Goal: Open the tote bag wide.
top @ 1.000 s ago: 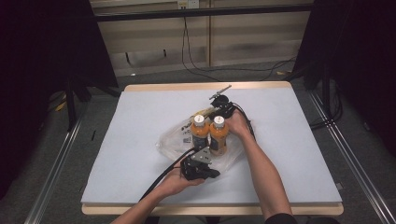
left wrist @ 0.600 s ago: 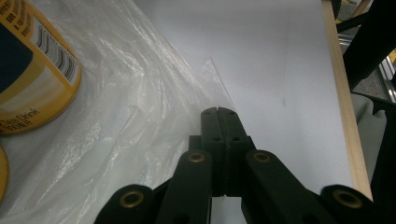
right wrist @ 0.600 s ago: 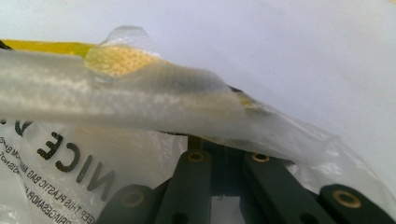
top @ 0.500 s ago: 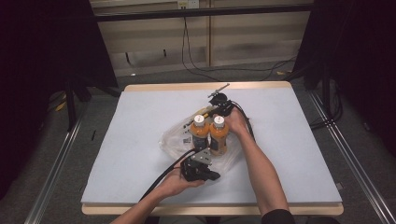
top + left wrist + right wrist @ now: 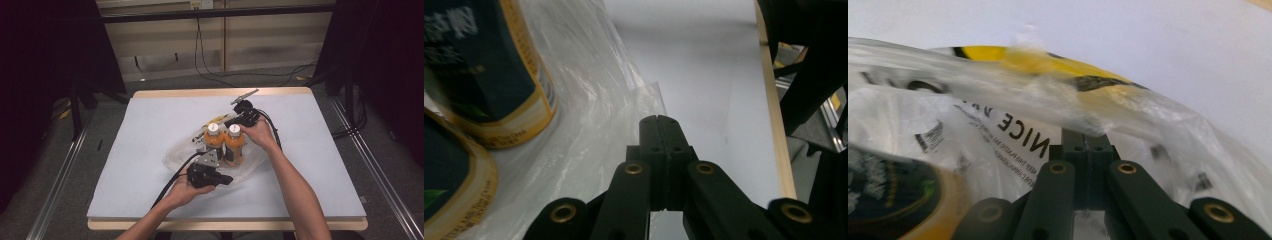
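The clear plastic bag [image 5: 250, 167] lies mid-table, two orange bottles [image 5: 224, 142] standing on it, not yet enclosed. Left gripper [image 5: 659, 122] and right gripper [image 5: 1087, 137] each pinch its film; pulling it up remains.

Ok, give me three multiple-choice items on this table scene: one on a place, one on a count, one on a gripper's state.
1. Where do the bottles stand?
A. in the clear plastic bag
B. on the floor
C. at the table's far left corner

2. How many orange bottles are there?
A. one
B. two
C. four

3. How is the left gripper?
A. wide open
B. shut on a bottle cap
C. shut at the bag's edge

Key: 1 A, the high view shows bag film spread around their bases. 2 B, two white-capped bottles stand side by side. 3 C, the left gripper view shows its jaws together at the film's edge, away from the bottles.
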Action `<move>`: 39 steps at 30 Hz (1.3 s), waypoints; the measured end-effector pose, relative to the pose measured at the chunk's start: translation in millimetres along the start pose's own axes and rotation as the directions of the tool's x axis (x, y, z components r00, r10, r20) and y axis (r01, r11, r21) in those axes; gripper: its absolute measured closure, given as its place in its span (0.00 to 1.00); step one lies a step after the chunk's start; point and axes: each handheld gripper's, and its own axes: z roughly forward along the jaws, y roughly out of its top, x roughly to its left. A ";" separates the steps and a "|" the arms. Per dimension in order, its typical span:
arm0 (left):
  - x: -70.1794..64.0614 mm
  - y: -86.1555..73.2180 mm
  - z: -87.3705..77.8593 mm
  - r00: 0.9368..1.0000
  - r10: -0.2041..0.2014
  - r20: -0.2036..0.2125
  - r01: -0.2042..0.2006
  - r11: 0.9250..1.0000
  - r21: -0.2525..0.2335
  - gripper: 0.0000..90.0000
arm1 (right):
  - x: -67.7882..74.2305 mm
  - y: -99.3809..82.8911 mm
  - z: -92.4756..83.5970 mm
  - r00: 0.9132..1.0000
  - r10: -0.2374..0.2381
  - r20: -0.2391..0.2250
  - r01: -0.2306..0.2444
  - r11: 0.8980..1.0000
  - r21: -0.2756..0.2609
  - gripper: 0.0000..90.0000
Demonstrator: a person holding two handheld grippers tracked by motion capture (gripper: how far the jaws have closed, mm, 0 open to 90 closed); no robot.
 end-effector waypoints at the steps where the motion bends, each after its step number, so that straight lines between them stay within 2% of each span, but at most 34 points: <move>1: 0.8 0.0 -1.0 1.000 0.004 -0.003 -0.004 1.000 -0.007 1.00 | 1.2 -0.5 -3.5 1.000 -0.011 0.003 0.011 1.000 -0.006 1.00; 6: 4.8 1.0 -11.3 0.999 -0.016 -0.036 0.015 0.999 -0.047 1.00 | 7.5 -2.0 -19.1 1.000 -0.031 -0.004 0.030 0.998 -0.062 1.00; 9: 5.2 0.8 -20.2 0.998 -0.022 -0.059 0.018 0.998 -0.067 0.98 | 15.4 -4.7 -29.4 0.998 -0.059 0.024 0.061 0.996 -0.071 1.00; 12: 2.6 0.6 -33.4 0.996 -0.038 -0.086 0.027 0.993 -0.117 0.96 | 22.1 -8.1 -44.4 0.998 -0.048 0.028 0.051 0.992 -0.119 1.00; 15: 0.6 0.6 -45.5 0.992 -0.036 -0.117 0.020 0.990 -0.140 0.89 | 29.7 -12.3 -60.2 0.996 -0.068 0.049 0.075 0.986 -0.147 1.00; 19: 0.6 -2.7 -59.7 0.987 -0.048 -0.156 0.021 0.985 -0.172 0.75 | 33.9 -25.9 -82.8 0.995 -0.062 0.084 0.077 0.980 -0.185 1.00; 20: 1.8 -3.7 -64.8 0.983 -0.056 -0.176 0.026 0.985 -0.171 0.70 | 34.5 -29.4 -88.0 0.994 -0.059 0.091 0.075 0.978 -0.195 1.00; 21: 2.6 -4.7 -67.4 0.981 -0.063 -0.181 0.030 0.983 -0.181 0.64 | 35.3 -33.9 -94.7 0.993 -0.053 0.101 0.074 0.975 -0.210 1.00; 22: 3.0 -5.6 -70.4 0.981 -0.065 -0.183 0.030 0.981 -0.190 0.61 | 35.7 -36.6 -98.8 0.993 -0.055 0.103 0.076 0.973 -0.217 0.98; 23: 2.7 -6.9 -75.0 0.978 -0.067 -0.196 0.028 0.980 -0.197 0.60 | 36.3 -39.4 -102.8 0.993 -0.052 0.106 0.075 0.971 -0.225 0.92; 24: 2.3 -7.6 -78.8 0.975 -0.071 -0.210 0.028 0.979 -0.203 0.57 | 37.7 -43.9 -109.5 0.992 -0.043 0.117 0.071 0.967 -0.246 0.90; 26: 0.6 -8.4 -86.7 0.971 -0.081 -0.224 0.033 0.976 -0.214 0.47 | 40.7 -51.6 -120.1 0.992 -0.044 0.115 0.073 0.962 -0.265 0.89; 27: -0.9 -9.2 -89.9 0.970 -0.087 -0.228 0.033 0.973 -0.230 0.45 | 42.4 -55.5 -125.4 0.993 -0.038 0.113 0.067 0.960 -0.273 0.84; 29: -3.1 -11.4 -97.4 0.966 -0.090 -0.244 0.031 0.972 -0.234 0.37 | 46.9 -64.2 -134.9 0.993 -0.031 0.110 0.062 0.954 -0.293 0.75; 30: -4.7 -12.9 -100.3 0.961 -0.101 -0.257 0.037 0.970 -0.242 0.34 | 49.0 -68.3 -139.0 0.993 -0.029 0.111 0.060 0.953 -0.296 0.69; 31: -5.2 -14.9 -104.0 0.958 -0.099 -0.270 0.034 0.971 -0.236 0.31 | 51.2 -72.5 -143.1 0.993 -0.020 0.113 0.053 0.952 -0.300 0.63; 32: -5.8 -17.3 -107.2 0.956 -0.099 -0.275 0.032 0.970 -0.239 0.28 | 53.3 -76.7 -146.9 0.993 -0.015 0.119 0.052 0.950 -0.308 0.58; 33: -7.1 -19.9 -110.4 0.951 -0.113 -0.286 0.042 0.969 -0.243 0.25 | 55.3 -81.1 -150.5 0.993 -0.009 0.121 0.047 0.948 -0.315 0.54; 35: -9.2 -25.6 -117.6 0.939 -0.115 -0.325 0.039 0.972 -0.233 0.19 | 59.0 -91.3 -157.5 0.992 0.013 0.128 0.030 0.943 -0.332 0.43; 37: -11.0 -36.3 -126.0 0.926 -0.136 -0.351 0.046 0.966 -0.254 0.17 | 62.9 -102.5 -163.6 0.989 0.025 0.144 0.026 0.941 -0.337 0.35; 38: -11.8 -41.6 -129.6 0.918 -0.155 -0.364 0.058 0.963 -0.264 0.15 | 64.7 -108.3 -166.6 0.988 0.028 0.150 0.025 0.939 -0.342 0.32; 39: -11.7 -47.0 -133.2 0.913 -0.170 -0.371 0.070 0.961 -0.269 0.13 | 66.5 -113.8 -169.3 0.988 0.037 0.150 0.017 0.939 -0.343 0.30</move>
